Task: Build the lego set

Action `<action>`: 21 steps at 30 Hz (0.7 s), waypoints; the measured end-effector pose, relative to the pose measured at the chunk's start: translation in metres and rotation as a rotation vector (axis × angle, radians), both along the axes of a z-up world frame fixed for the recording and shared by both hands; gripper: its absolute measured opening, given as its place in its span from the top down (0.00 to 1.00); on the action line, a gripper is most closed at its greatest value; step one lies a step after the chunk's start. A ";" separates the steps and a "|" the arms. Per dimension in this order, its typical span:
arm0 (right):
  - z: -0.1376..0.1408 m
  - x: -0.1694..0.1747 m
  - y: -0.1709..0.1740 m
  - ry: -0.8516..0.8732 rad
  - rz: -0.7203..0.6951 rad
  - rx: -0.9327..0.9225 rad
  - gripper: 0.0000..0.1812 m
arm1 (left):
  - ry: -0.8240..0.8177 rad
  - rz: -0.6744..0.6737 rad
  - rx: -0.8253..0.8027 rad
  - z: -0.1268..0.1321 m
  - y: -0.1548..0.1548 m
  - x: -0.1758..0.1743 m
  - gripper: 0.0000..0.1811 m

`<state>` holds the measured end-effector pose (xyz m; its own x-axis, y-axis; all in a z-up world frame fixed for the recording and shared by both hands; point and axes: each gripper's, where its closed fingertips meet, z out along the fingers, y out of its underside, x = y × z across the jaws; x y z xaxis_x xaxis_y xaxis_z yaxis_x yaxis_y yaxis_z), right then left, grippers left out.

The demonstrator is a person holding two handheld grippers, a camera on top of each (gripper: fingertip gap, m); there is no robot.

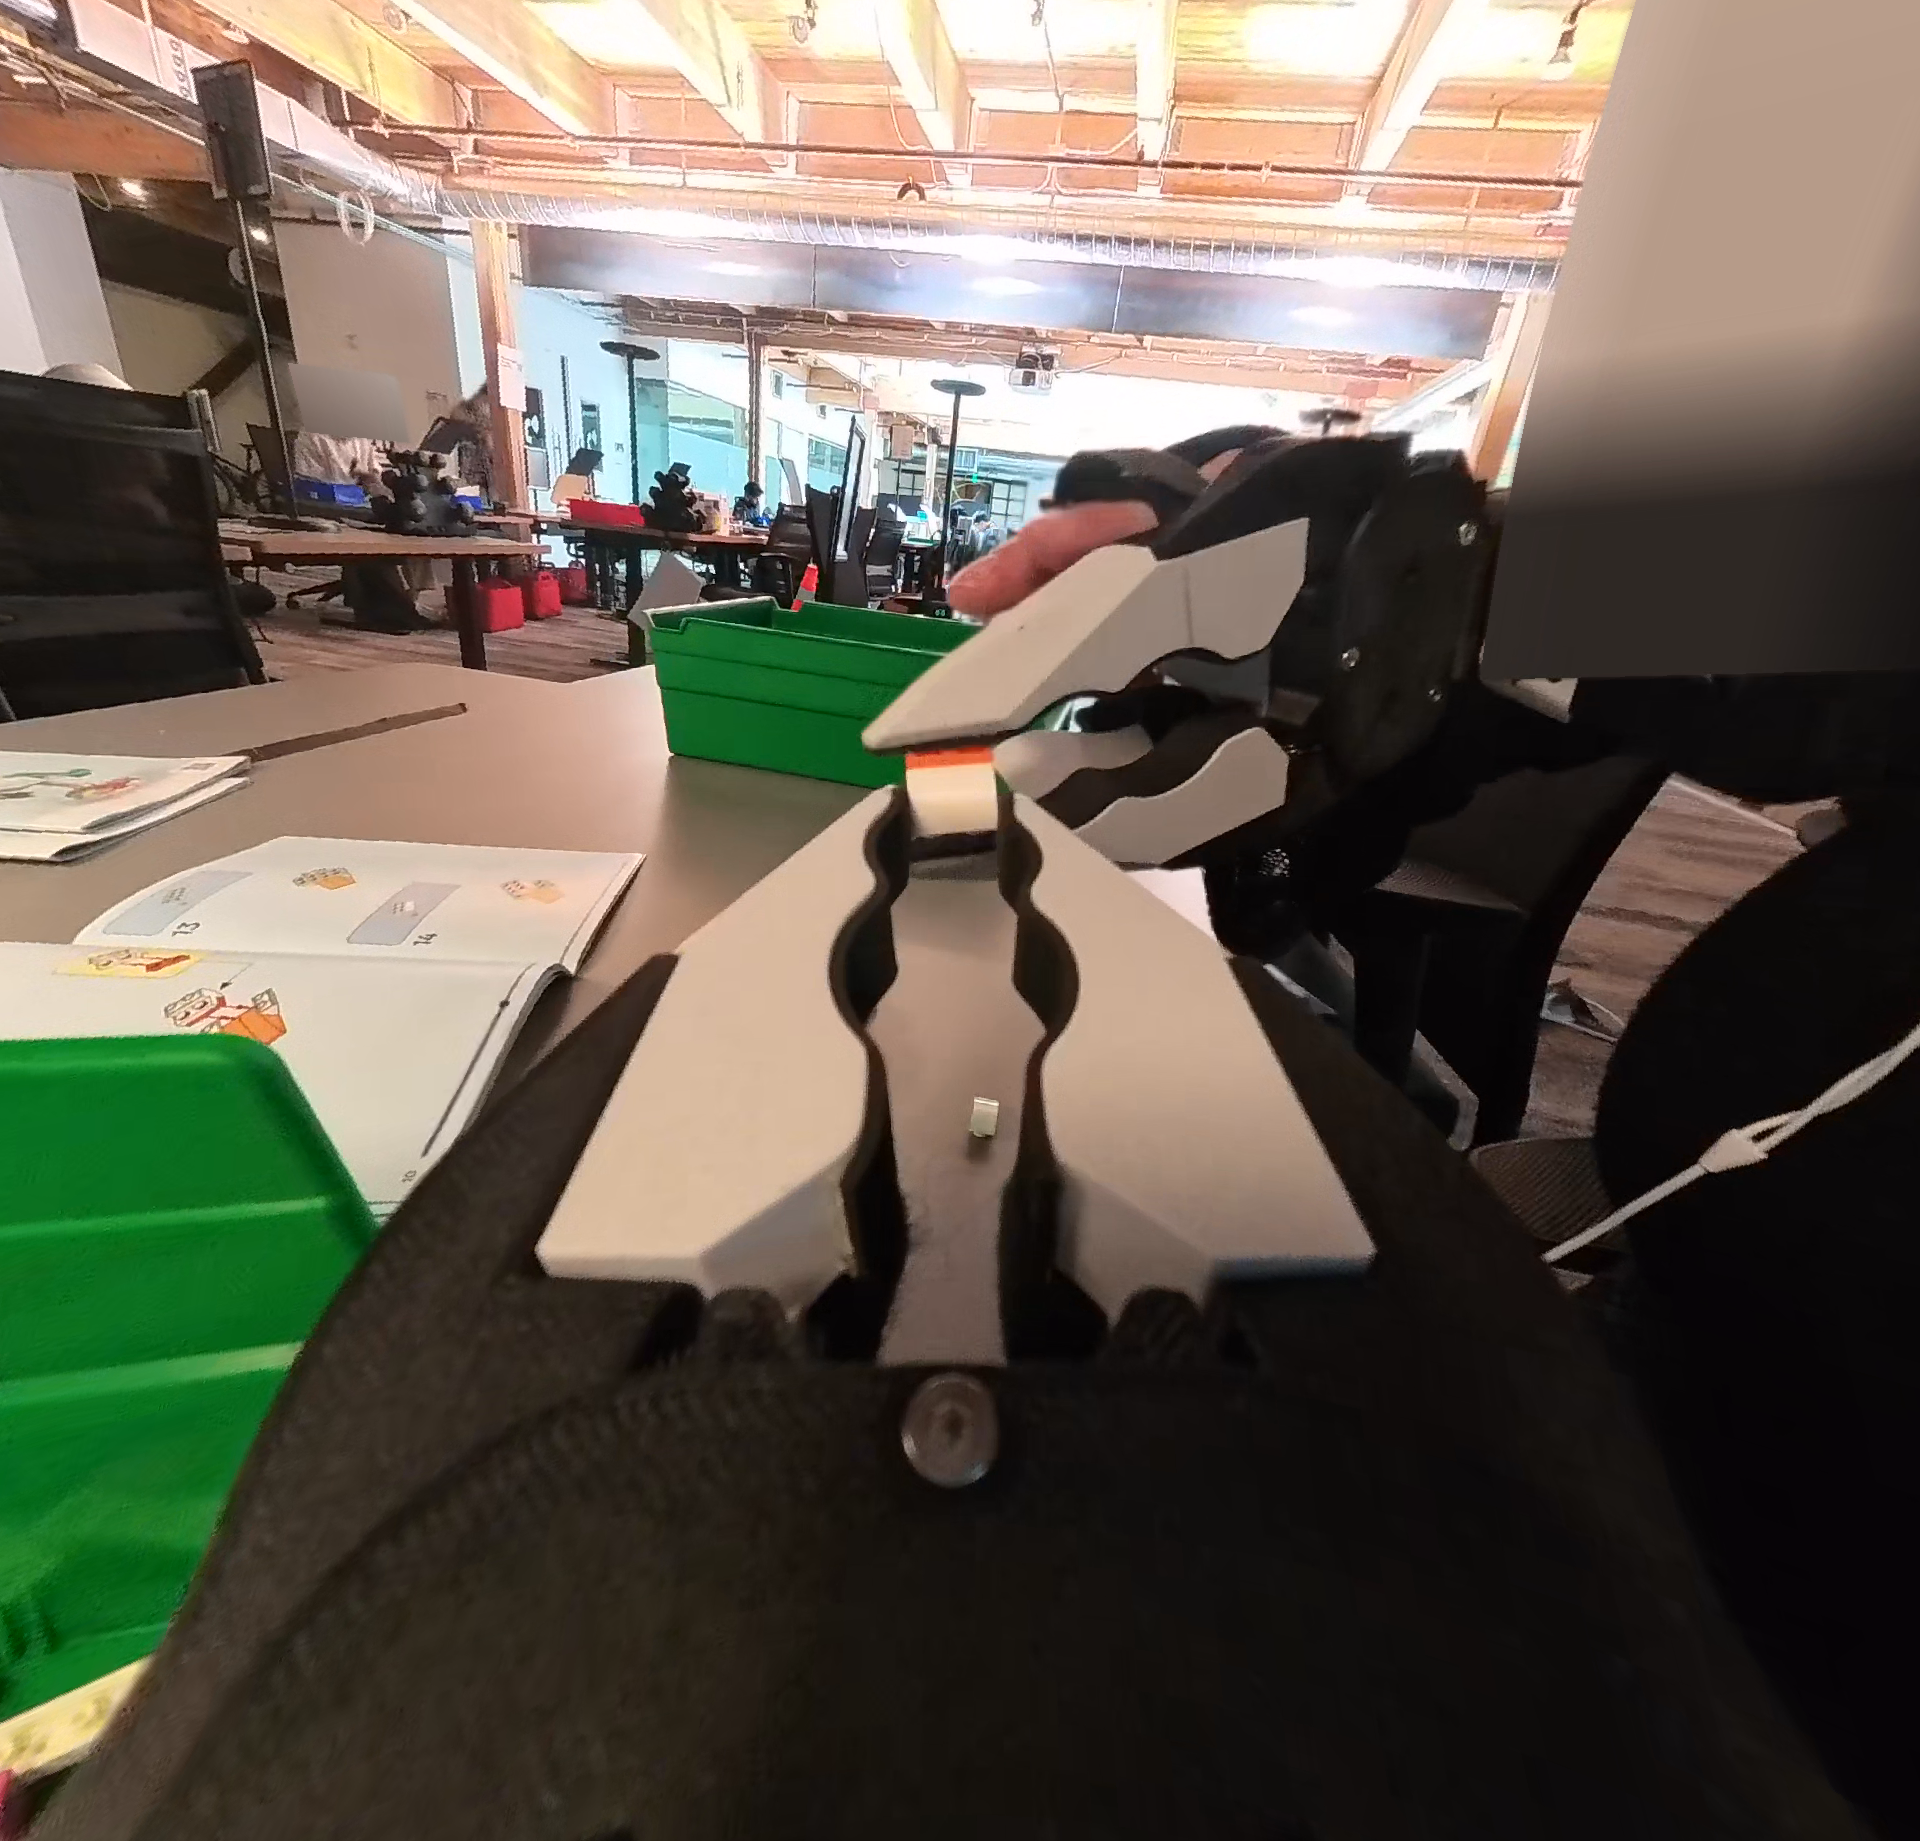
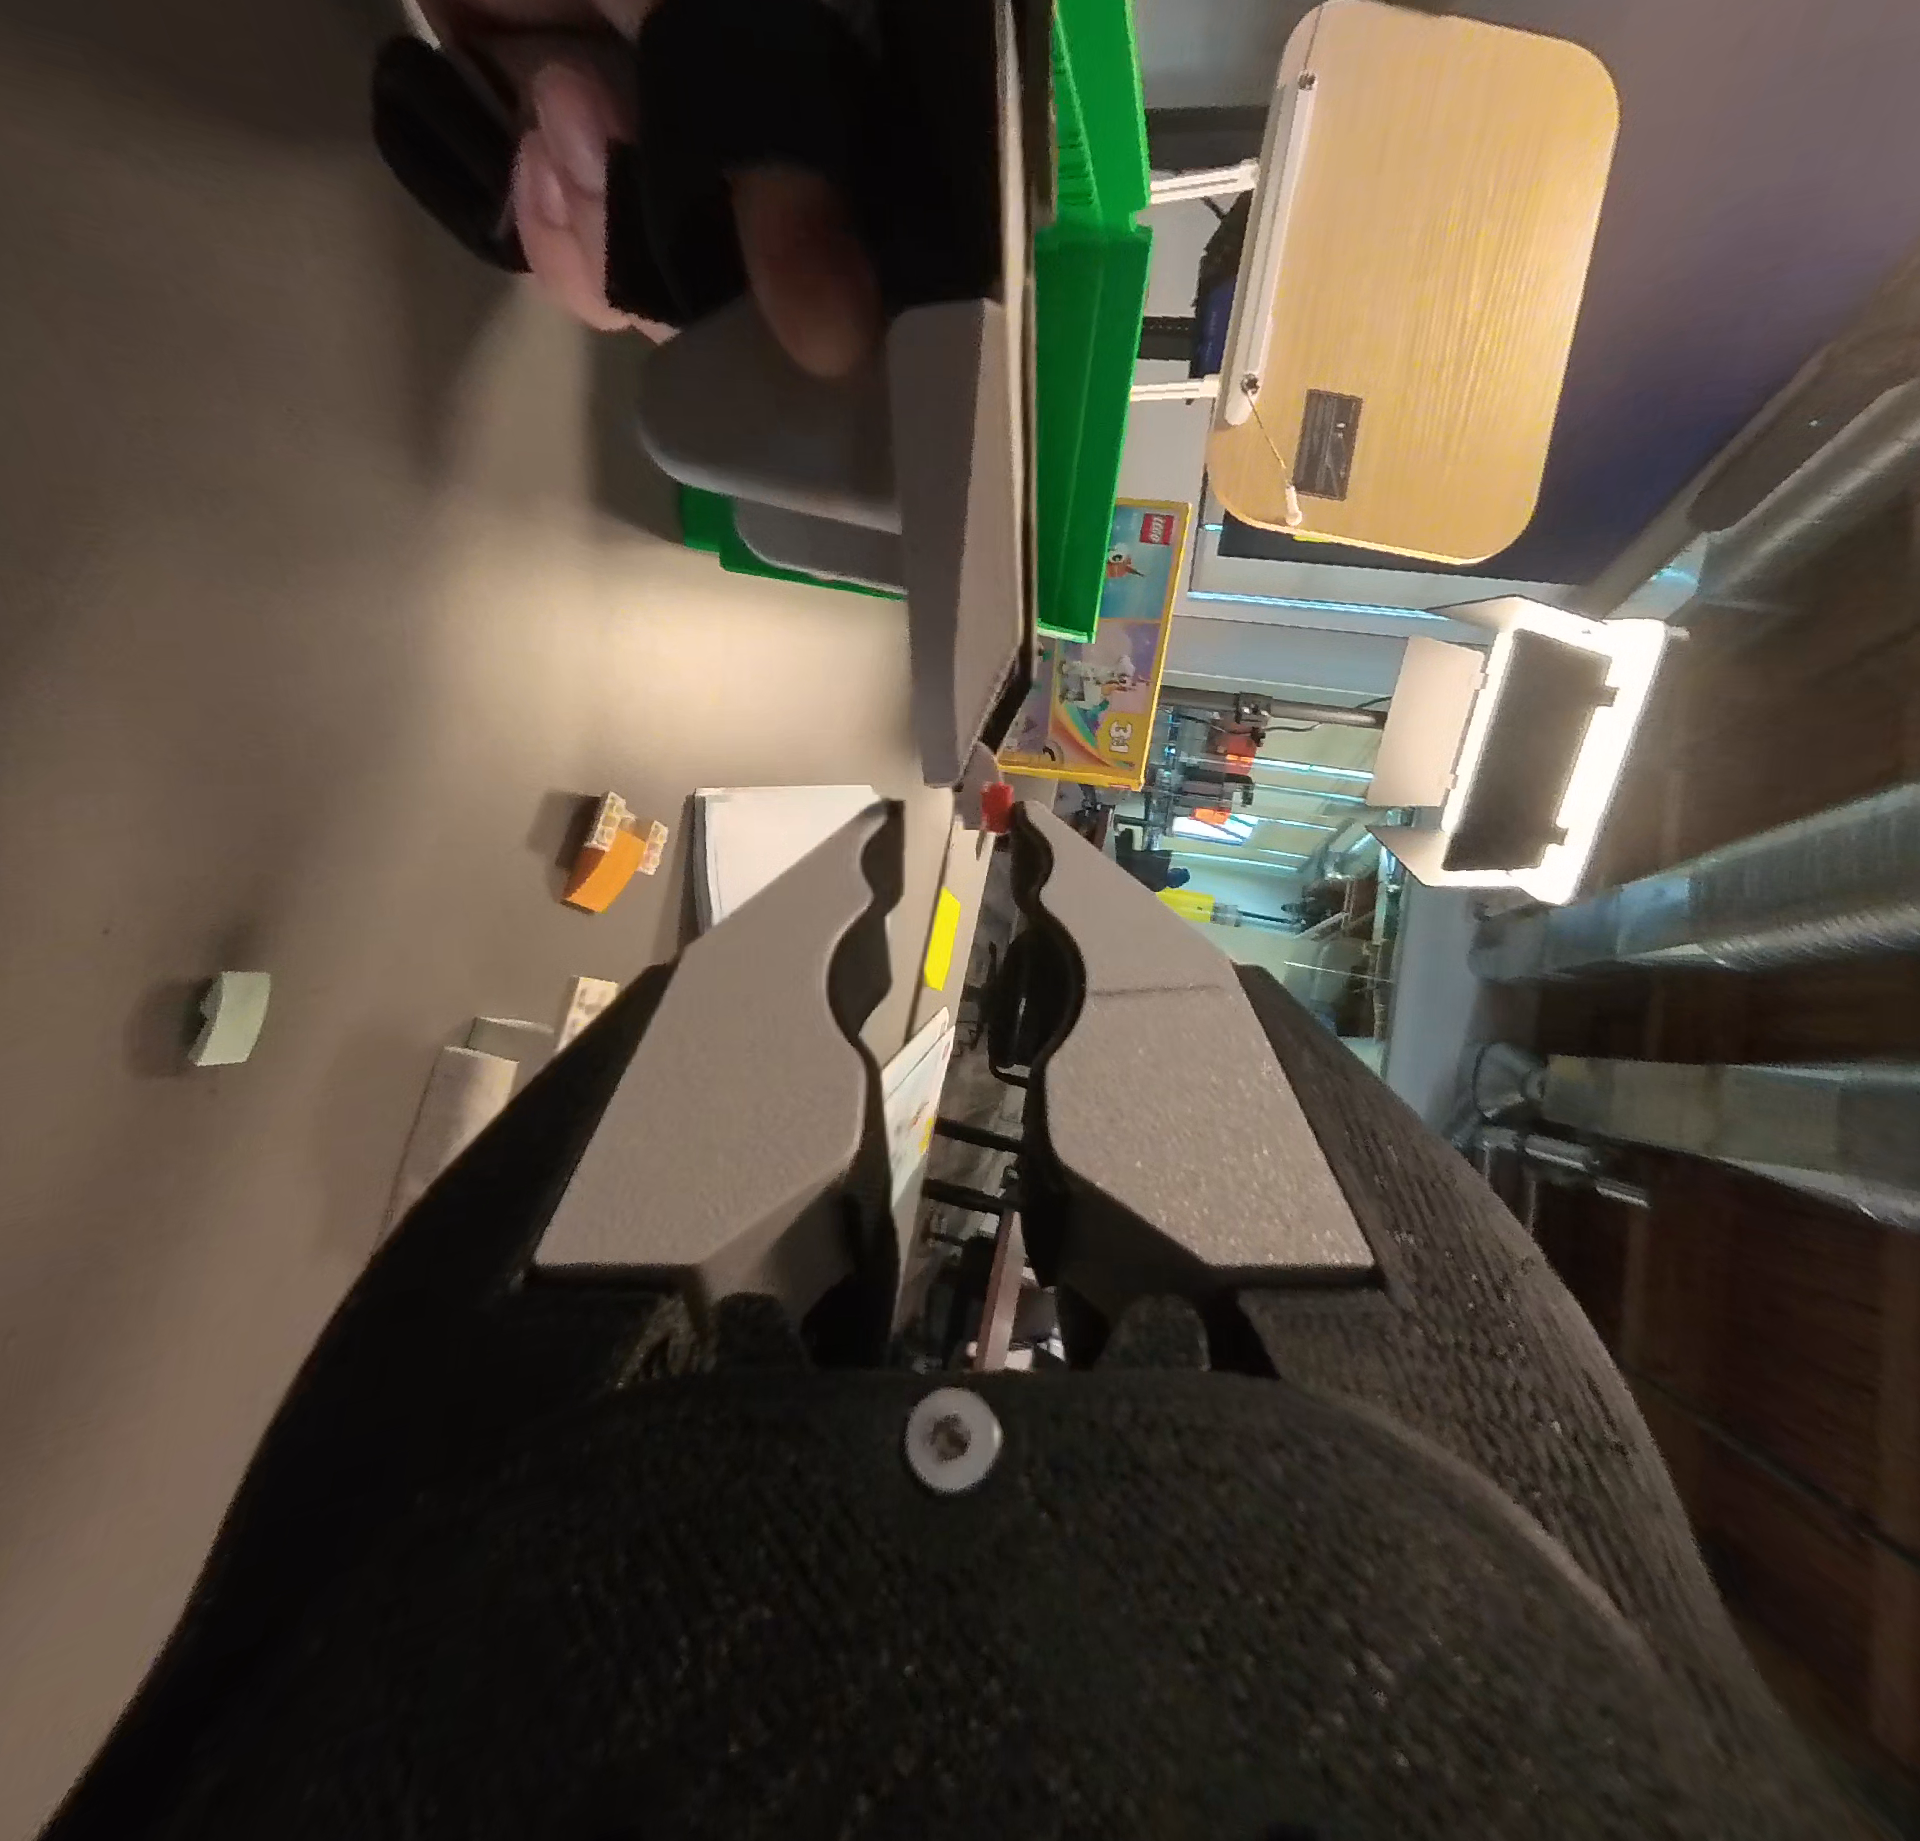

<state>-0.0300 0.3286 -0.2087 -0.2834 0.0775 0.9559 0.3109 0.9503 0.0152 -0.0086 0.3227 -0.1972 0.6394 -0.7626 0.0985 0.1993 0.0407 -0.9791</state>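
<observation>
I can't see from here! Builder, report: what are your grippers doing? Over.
Left gripper shut on white piece. Right gripper over its red top, grip unclear. Orange build waits on table. Nothing blocking.

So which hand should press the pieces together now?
Right, probably. The left hand-held gripper is clamping the white brick, while the right hand-held gripper sits open at its orange top.

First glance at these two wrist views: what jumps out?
Dead centre of the left wrist view, the left tool pinches a small white piece topped with orange, and the right tool meets it from above. Green bins flank an open instruction booklet on the grey table. The right wrist view shows an orange-and-white sub-build lying loose.
</observation>
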 end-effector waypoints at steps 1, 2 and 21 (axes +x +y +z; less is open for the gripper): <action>0.002 0.000 0.001 0.013 0.000 0.012 0.95 | 0.004 0.003 0.000 -0.001 0.000 -0.001 0.91; 0.003 -0.001 0.001 0.014 -0.003 0.029 0.96 | 0.018 0.004 -0.004 -0.003 0.000 0.000 0.91; -0.014 0.000 0.007 -0.191 0.066 0.475 0.98 | 0.023 -0.022 -0.160 -0.019 0.005 0.003 0.91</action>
